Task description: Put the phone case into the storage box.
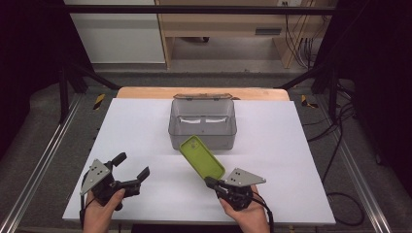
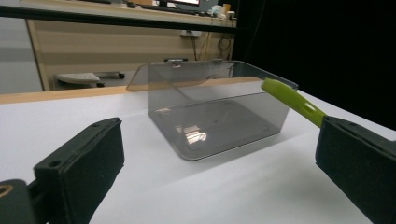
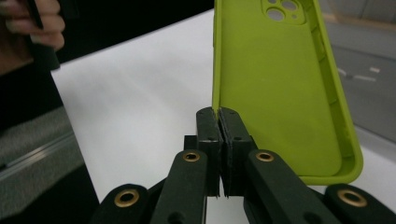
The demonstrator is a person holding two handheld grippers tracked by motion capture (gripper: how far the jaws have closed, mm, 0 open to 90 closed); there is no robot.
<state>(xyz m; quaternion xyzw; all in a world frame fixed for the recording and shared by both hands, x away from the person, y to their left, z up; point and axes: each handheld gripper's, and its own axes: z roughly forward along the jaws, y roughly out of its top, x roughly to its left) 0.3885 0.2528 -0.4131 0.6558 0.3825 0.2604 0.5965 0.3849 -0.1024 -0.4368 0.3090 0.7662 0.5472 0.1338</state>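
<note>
Our right gripper (image 1: 210, 182) is clenched on the lower edge of the lime-green soft phone case (image 1: 202, 157), which we hold tilted in the air just in front of the clear grey plastic box (image 1: 202, 127) on the white table (image 1: 272, 145). Our left gripper (image 1: 131, 167) hangs spread with nothing between its 2 jaws.

A white table (image 1: 145, 126) carries a clear grey box (image 1: 202, 127), open on top, standing beyond both grippers and roughly midway between them. A bare wooden strip (image 1: 145, 92) runs along the table's far edge, just behind the box.
</note>
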